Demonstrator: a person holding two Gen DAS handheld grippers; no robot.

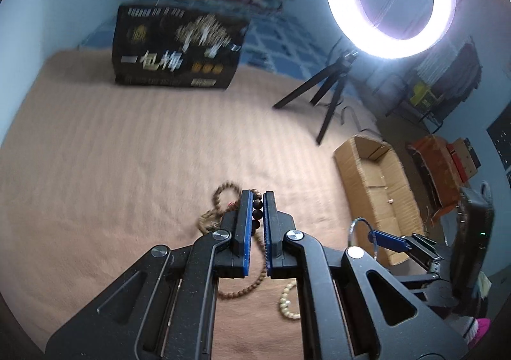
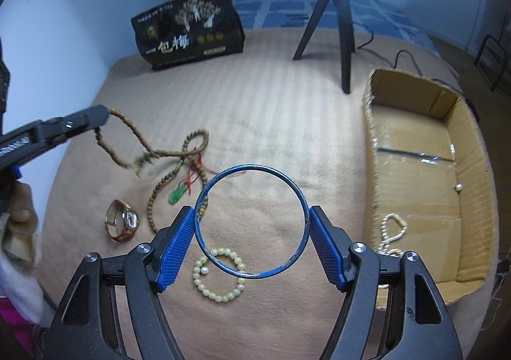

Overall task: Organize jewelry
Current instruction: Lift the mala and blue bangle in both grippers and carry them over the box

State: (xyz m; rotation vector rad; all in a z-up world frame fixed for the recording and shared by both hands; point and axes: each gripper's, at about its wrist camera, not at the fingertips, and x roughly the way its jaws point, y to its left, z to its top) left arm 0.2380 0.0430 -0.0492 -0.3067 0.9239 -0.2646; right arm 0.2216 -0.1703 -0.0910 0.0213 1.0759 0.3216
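The blue bangle [image 2: 252, 221] sits squeezed across its width between the two ribbed blue pads of the right gripper [image 2: 252, 232], held above the blanket. It is a thin, hard metal-looking ring with paint worn pale along its near edge. The wooden bead string [image 1: 258, 211] is pinched between the nearly closed pads of the left gripper [image 1: 256, 226]; its dark round beads show in the narrow gap, and the rest trails down onto the blanket in loose loops, off to the right gripper's left.

Both pieces look lifted and on their way to the cardboard box [image 2: 415, 104], which lies just to the right of the right gripper. Judging by this, the step in hand is carrying, and the next move calls for swinging the bangle over the box's near wall and opening the pads. The long string will likely drag and snag its tangled loops and red cord, so it needs a higher lift.

A cream bead strand [image 2: 391, 232] already hangs over the box wall. Below the right gripper's fingers lies a pale bead bracelet [image 2: 220, 275], smooth and glossy, with a white pearl [image 2: 204, 270] inside it. Further left are a green pendant [image 2: 177, 195] and a wristwatch [image 2: 123, 221] with a brown strap. Everything rests on a soft, ribbed tan blanket [image 2: 271, 98].
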